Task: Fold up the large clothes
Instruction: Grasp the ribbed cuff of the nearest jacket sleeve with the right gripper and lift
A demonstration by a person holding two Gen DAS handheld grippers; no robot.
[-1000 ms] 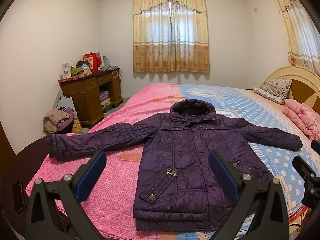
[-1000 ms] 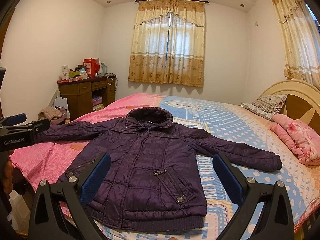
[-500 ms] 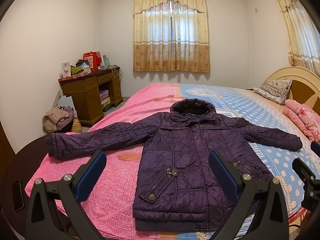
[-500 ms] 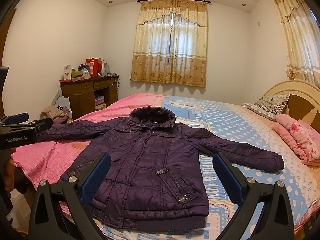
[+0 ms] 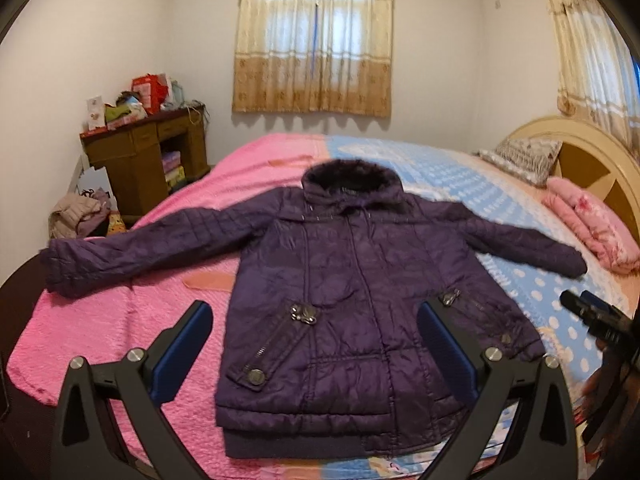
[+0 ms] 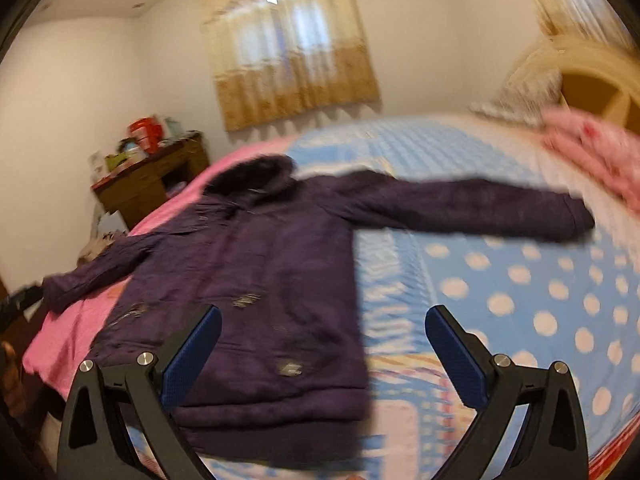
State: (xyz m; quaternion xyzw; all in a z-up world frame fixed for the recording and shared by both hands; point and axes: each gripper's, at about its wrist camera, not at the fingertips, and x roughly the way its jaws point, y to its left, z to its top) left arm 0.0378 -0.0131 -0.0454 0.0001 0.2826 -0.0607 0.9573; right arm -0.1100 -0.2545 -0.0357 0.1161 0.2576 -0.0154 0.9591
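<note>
Both grippers have swung since a second ago: the right view has tilted and turned toward the right sleeve and is blurred with motion, while the left view has dipped slightly toward the hem.

Left gripper point(image 5: 314, 344) hangs above the front of the jacket point(image 5: 360, 300), its blue pads spread wide and holding nothing. Right gripper point(image 6: 322, 350) is just as wide and empty, with the jacket's lower right edge and bare bedspread showing between its fingers.

Beyond them, the purple padded jacket lies face up and flat on the bed point(image 5: 120, 332), zipped, collar toward the window, hem nearest the cameras. Left sleeve point(image 5: 140, 248) stretches out over the pink half of the cover; right sleeve point(image 6: 480, 208) reaches over the blue dotted half toward a folded pink quilt point(image 6: 596, 152). A cluttered desk point(image 5: 140, 152) stands by the far wall.

Folding has not begun. The likely first step is bringing a sleeve across the chest. To do it well, pinch near the cuff, taking both layers of the thick padding, lift only enough to clear the body, and lay the sleeve straight across so the slippery shell does not bunch or drag the jacket sideways.
</note>
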